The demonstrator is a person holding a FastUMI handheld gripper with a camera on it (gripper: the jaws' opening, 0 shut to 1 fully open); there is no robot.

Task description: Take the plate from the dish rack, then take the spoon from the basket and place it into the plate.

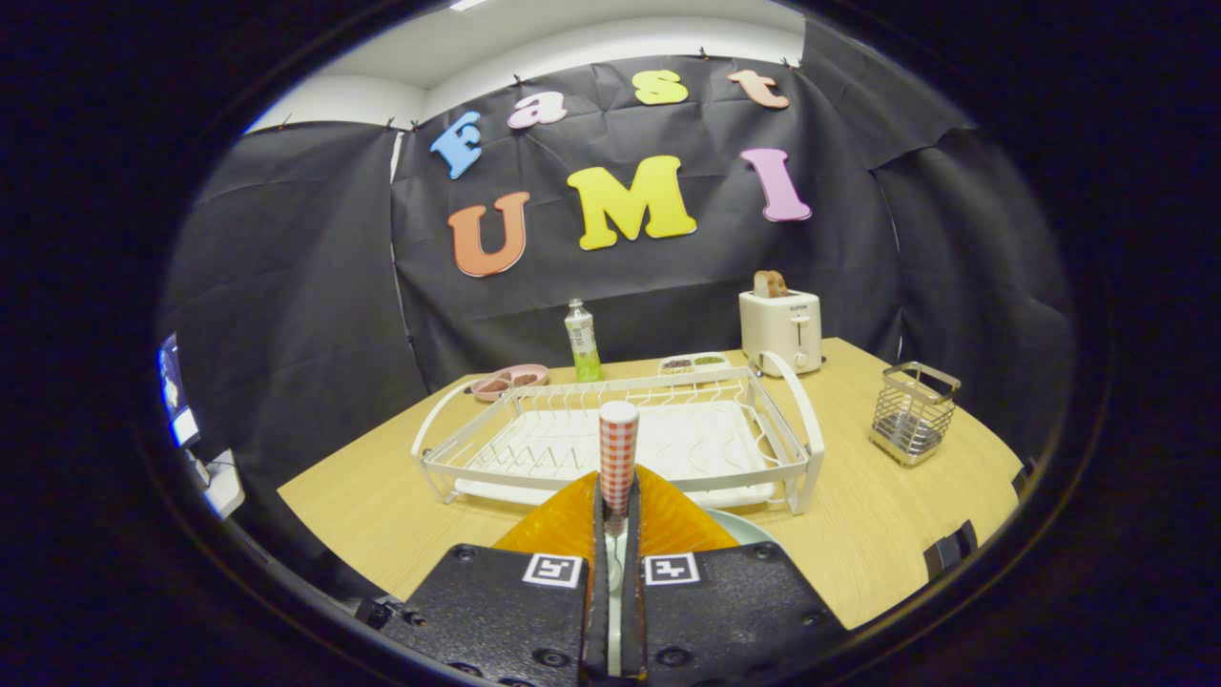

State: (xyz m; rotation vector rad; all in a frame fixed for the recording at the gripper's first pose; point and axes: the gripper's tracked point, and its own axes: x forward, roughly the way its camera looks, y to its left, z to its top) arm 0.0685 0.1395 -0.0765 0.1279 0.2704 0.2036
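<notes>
The gripper holds a spoon by its red-and-white checked handle, both fingers pressed against it, the handle standing upright between them. A pale plate lies on the wooden desk just below and to the right of the fingers, near the desk's front edge, partly hidden by them. Beyond the fingers sits the white wire dish rack, its slots bare. A wire basket stands near the right edge. Along the back edge are a pink dish, a green bottle, a small divided tray and a cream toaster with bread in it; its front bears small lettering too faint to read.
</notes>
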